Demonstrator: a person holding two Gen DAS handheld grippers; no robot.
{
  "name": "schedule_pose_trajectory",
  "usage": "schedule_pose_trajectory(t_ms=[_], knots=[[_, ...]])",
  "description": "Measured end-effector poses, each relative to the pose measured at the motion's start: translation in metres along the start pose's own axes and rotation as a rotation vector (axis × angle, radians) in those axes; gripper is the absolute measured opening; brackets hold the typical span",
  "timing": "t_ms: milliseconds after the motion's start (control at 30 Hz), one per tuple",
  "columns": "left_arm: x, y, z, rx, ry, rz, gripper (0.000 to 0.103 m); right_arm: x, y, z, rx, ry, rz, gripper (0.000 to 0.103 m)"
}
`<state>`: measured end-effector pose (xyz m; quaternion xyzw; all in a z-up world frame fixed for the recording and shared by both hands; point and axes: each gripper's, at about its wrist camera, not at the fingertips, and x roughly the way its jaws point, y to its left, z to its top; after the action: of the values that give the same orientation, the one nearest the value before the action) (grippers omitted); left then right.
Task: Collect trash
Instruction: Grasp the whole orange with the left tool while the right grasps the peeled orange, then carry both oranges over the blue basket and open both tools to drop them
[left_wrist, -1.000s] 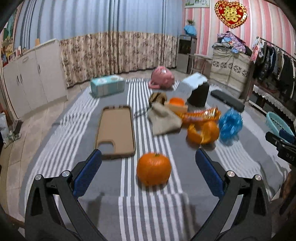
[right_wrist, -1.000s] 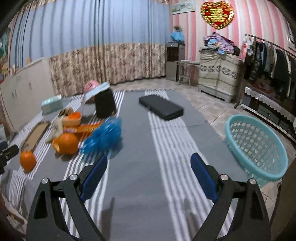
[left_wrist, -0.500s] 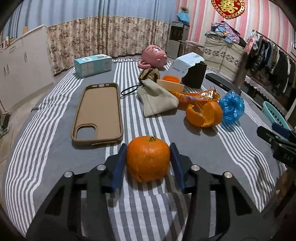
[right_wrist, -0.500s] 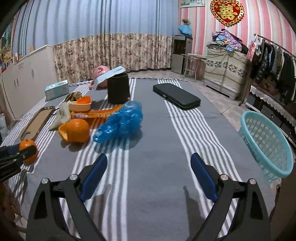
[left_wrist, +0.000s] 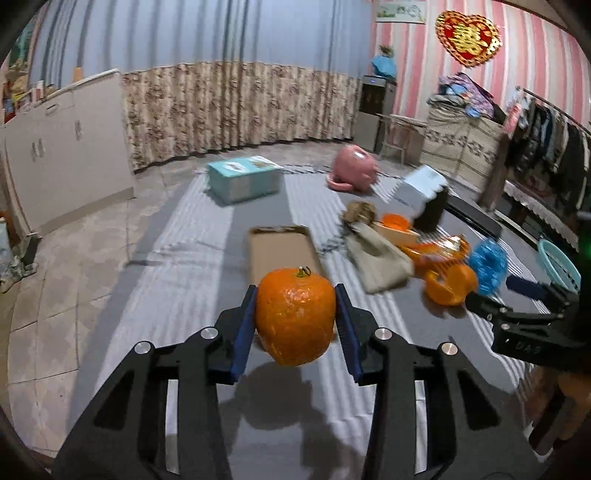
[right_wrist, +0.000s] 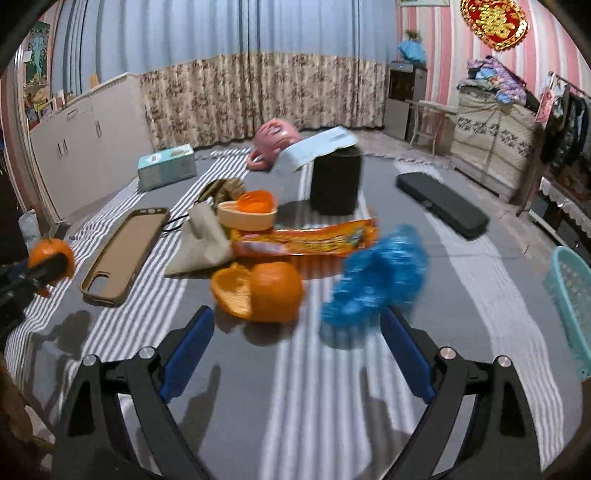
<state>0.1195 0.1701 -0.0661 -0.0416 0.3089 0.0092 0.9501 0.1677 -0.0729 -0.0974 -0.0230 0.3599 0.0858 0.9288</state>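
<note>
A whole orange (left_wrist: 295, 317) sits between the blue pads of my left gripper (left_wrist: 294, 292), which is shut on it and holds it above the striped tablecloth (left_wrist: 192, 295). In the right wrist view the same orange (right_wrist: 48, 248) shows at the far left. My right gripper (right_wrist: 295, 315) stands open just short of an orange peel (right_wrist: 258, 291) and a crumpled blue plastic wad (right_wrist: 376, 280). An orange snack wrapper (right_wrist: 310, 238) lies behind them. A teal basket (right_wrist: 572, 302) sits off the table's right side.
On the cloth lie a brown phone case (right_wrist: 125, 251), a beige pouch (right_wrist: 201, 243), a small bowl with peel (right_wrist: 247, 212), a black cylinder (right_wrist: 336, 184), a tissue box (right_wrist: 166, 171), a pink toy (right_wrist: 275, 142) and a black case (right_wrist: 441, 205).
My left gripper closed on the whole orange and lifted it off the cloth. My right gripper moved left, from bare cloth towards the peel and the blue wad.
</note>
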Motion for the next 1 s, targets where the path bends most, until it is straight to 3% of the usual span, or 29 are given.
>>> schedule_pose_trajectory(t_ms=[233, 333, 400, 567, 833, 1000], knots=[[-0.002, 0.037, 0.005, -0.050, -0.013, 0.038, 0.040, 0.036, 0.032, 0.006, -0.047, 0.108, -0.049, 0.088], [0.000, 0.043, 0.006, -0.061, -0.014, 0.045, 0.040, 0.042, 0.034, 0.008, -0.048, 0.125, -0.050, 0.074], [0.002, 0.044, 0.007, -0.066, -0.011, 0.045, 0.040, 0.041, 0.032, 0.010, -0.038, 0.117, -0.045, 0.063], [0.004, 0.039, 0.009, -0.054, -0.020, 0.040, 0.040, 0.034, 0.031, 0.016, -0.058, 0.082, -0.038, 0.048], [-0.002, 0.020, 0.023, -0.039, -0.047, 0.027, 0.040, 0.002, 0.015, 0.029, -0.039, -0.014, 0.011, 0.046], [-0.009, -0.002, 0.034, -0.012, -0.070, 0.011, 0.040, -0.031, -0.017, 0.043, 0.014, -0.082, 0.026, 0.046]])
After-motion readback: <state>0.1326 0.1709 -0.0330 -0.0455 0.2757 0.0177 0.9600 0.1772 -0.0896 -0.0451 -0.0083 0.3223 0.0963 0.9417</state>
